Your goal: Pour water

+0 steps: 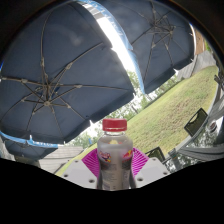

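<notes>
A: Between the pink pads (pixel 92 160) stands the bottle (pixel 115 152), red cap (pixel 115 125) up, long axis upright along the gripper (pixel 115 166).

B: Grip?

A: Both pads press its clear sides; closed to bottle width. Umbrellas (pixel 55 75) overhead, grass (pixel 175 110) beyond. No cup visible; pouring not begun, I judge.

Gripper (pixel 115 163): raised, tilted upward, clamped on the bottle (pixel 115 150)
Fingers: one on each side of the bottle, pressing its sides
Pads (pixel 93 160): pink, against the bottle
</notes>
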The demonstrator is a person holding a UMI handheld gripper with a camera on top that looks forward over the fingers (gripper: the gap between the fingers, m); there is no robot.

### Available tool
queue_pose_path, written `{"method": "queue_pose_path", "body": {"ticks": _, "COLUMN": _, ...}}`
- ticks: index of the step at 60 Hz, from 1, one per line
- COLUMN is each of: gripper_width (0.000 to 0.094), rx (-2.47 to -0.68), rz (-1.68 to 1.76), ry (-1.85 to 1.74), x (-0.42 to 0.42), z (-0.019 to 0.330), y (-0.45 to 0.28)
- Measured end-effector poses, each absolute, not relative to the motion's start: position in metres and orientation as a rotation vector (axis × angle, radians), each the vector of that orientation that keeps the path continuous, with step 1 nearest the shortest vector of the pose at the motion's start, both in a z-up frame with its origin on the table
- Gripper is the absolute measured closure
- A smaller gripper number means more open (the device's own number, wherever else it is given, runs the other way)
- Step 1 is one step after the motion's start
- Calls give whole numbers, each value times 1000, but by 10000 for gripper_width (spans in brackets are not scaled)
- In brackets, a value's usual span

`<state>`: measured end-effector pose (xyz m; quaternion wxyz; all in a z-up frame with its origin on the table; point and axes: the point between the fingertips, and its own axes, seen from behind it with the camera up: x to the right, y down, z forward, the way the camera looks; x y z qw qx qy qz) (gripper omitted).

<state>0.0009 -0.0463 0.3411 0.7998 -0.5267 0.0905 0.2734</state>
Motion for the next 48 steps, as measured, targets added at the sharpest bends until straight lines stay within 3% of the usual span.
{"method": "queue_pose_path", "body": {"ticks": 6, "gripper_width": 558, "rx": -1184, "rz": 231, "ry": 127, "x": 65, "z": 308, "y": -25}}
{"method": "queue_pose_path", "body": {"ticks": 7, "gripper_width": 557, "rx": -1198, "rz": 175, "ry": 117, "x": 93, "z": 317, "y": -24}}
{"method": "queue_pose_path", "body": {"ticks": 19, "gripper_width": 555, "rx": -1589, "rz": 37, "ry": 21, "x": 110, "z": 140, "y": 38}}
{"method": "queue_pose_path", "body": {"ticks": 25, "gripper_width": 556, "rx": -1626, "rz": 4, "ry": -39, "x": 112, "z": 135, "y": 28}}
{"method": "queue_pose_path", "body": {"ticks": 34, "gripper_width": 557, "rx": -1692, "rz": -1, "ry": -81, "x": 105, "z": 94, "y": 45}}
{"method": "queue_pose_path", "body": {"ticks": 45, "gripper_width": 553, "rx": -1658, "rz": 39, "ry": -49, "x": 111, "z": 99, "y": 39}}
{"method": "queue_pose_path", "body": {"ticks": 48, "gripper_width": 490, "rx": -1659, "rz": 43, "ry": -44, "x": 113, "z": 101, "y": 42}}
